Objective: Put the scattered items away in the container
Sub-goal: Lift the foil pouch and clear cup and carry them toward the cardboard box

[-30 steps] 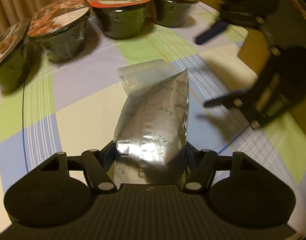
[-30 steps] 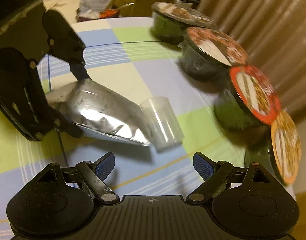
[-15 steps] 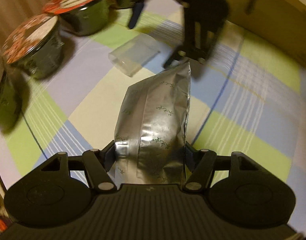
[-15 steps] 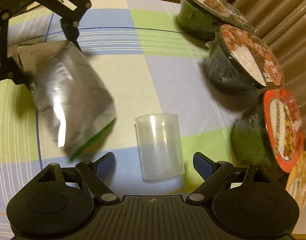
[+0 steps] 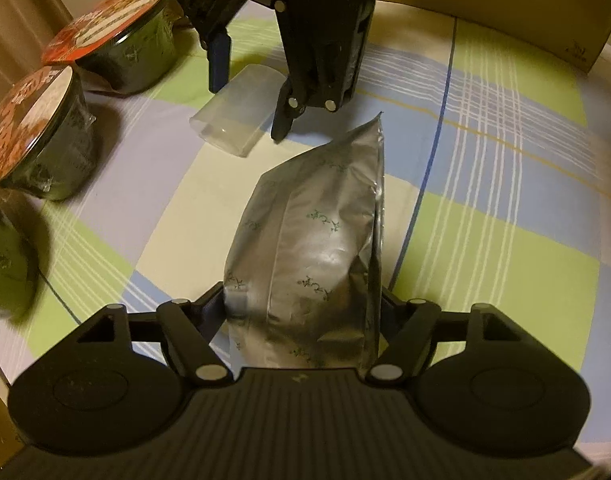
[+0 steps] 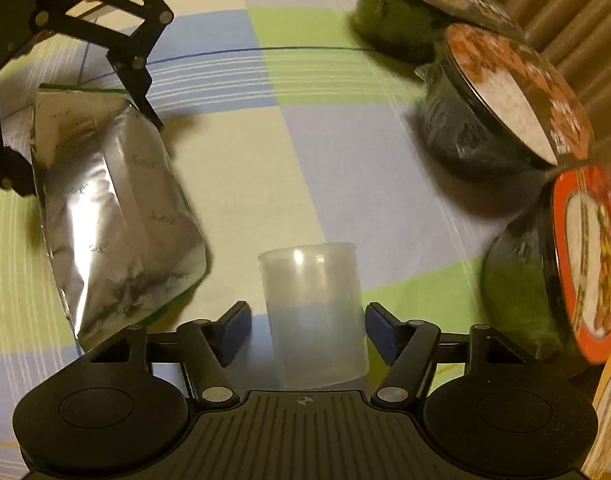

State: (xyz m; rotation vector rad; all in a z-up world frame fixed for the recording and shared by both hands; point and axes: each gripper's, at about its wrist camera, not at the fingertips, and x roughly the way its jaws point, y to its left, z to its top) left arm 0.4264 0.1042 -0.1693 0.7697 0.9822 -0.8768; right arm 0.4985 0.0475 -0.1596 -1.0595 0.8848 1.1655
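Squeezing the shiny silver foil pouch (image 5: 313, 256) between the two fingers of the left gripper (image 5: 303, 312), holding it up over the checked green, blue and cream tablecloth (image 5: 505, 184). Reaching with the right gripper (image 6: 307, 330), fingers apart on both sides of the clear plastic cup (image 6: 315, 312) lying on its side, maybe not touching it. Sitting at two o'clock from the cup in the right view: dark round noodle bowls with red picture lids (image 6: 501, 108).
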